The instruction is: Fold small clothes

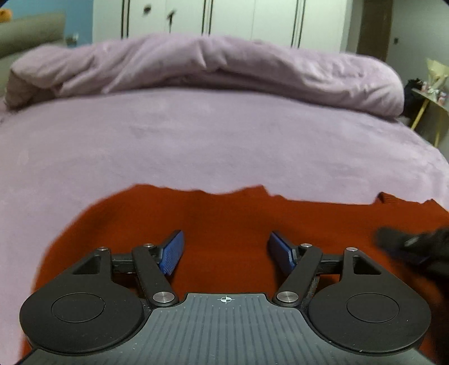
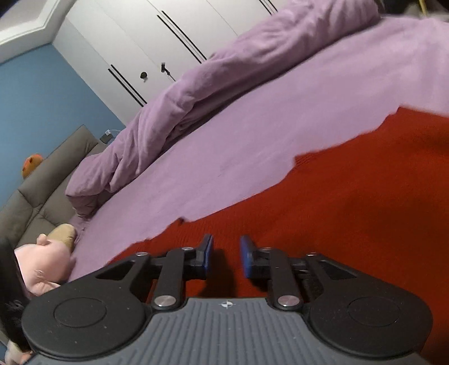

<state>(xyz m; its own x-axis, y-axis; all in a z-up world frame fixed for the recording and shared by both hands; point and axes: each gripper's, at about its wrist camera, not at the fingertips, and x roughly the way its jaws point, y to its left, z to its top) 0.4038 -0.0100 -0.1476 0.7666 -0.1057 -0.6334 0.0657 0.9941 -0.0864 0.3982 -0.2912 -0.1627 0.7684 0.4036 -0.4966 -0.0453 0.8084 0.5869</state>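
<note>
A wide bed covered in a lilac fleece sheet (image 1: pixel 196 134) fills both wrist views, with a bunched lilac duvet (image 1: pixel 213 64) heaped along its far side in front of white wardrobe doors with dark vertical trim (image 1: pixel 230 19). A grey padded headboard (image 2: pixel 42 191) stands against a blue wall (image 2: pixel 42 106) at the bed's end in the right wrist view.

Spread flat on the near part of the sheet lies the red knitted garment (image 1: pixel 224 216), its far edge ragged against the lilac; it runs under both tools and reaches the right edge of the right wrist view.

The left gripper (image 1: pixel 226 250), black-armed with blue ribbed pads, hangs over the red knit with its jaws set wide apart, bare red cloth showing between them and neither pad pressing on it. At that view's right edge a blurred black shape (image 1: pixel 415 247) hovers above the garment; what it is cannot be told.

The right gripper (image 2: pixel 226 255), tilted steeply in its own view, has its blue pads drawn near each other with a narrow gap left, red knit visible through the gap and nothing clamped.

A pale pink plush toy (image 2: pixel 45 264) lies by the headboard, a small orange soft toy (image 2: pixel 32 164) perched on its top edge.
</note>
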